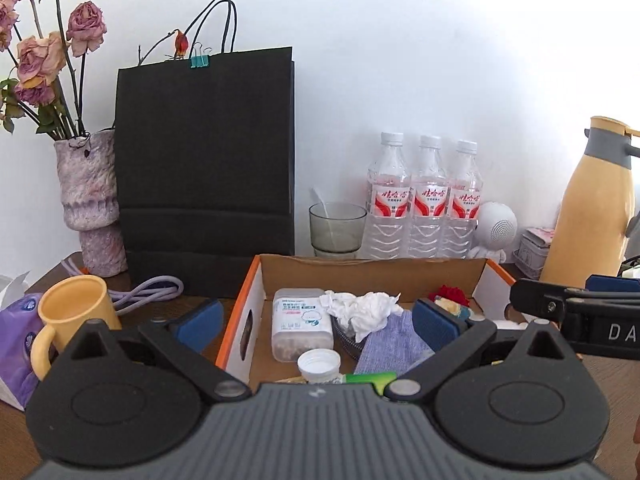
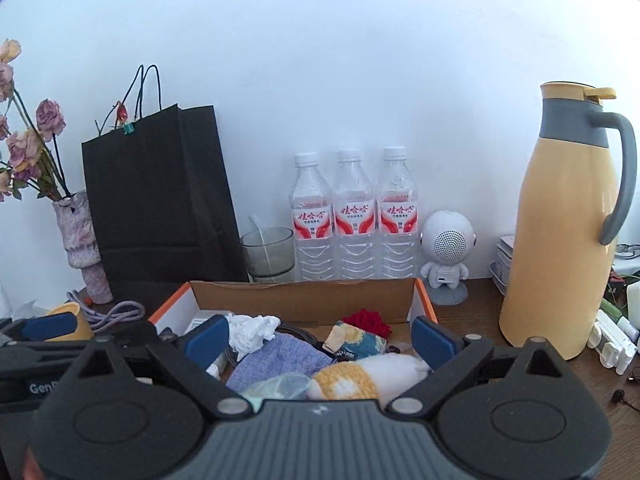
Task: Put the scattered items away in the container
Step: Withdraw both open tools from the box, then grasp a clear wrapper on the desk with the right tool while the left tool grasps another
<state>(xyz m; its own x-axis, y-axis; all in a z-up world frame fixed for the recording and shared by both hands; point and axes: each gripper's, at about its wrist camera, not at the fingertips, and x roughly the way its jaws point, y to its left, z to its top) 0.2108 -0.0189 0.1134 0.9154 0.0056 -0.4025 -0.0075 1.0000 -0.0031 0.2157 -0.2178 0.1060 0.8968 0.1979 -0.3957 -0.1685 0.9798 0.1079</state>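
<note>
Now both our left claw [image 1: 318,322] and right claw [image 2: 320,340] gape empty above the orange-edged cardboard box [image 1: 372,270]; reaching left risks toppling the yellow ceramic mug [image 1: 74,312].

box: a brown cardboard box [image 1: 372,270] with orange edges and white sides, open on top, standing flat on the table
white tub: a see-through tub [image 1: 301,322] with a white label, standing in the left part of the box
tissue: a crumpled white tissue [image 1: 362,310] lying in the middle of the box, on top of other things
blue cloth: a soft blue cloth [image 1: 394,340] lying flat, just under the tissue
white cap: a round white cap [image 1: 319,364] at the near side, in front of the tub
red thing: a small red fluffy thing [image 2: 367,322] near the back right corner
knitted toy: a yellow and white knitted toy [image 2: 370,378] lying on its side at the near right
</note>
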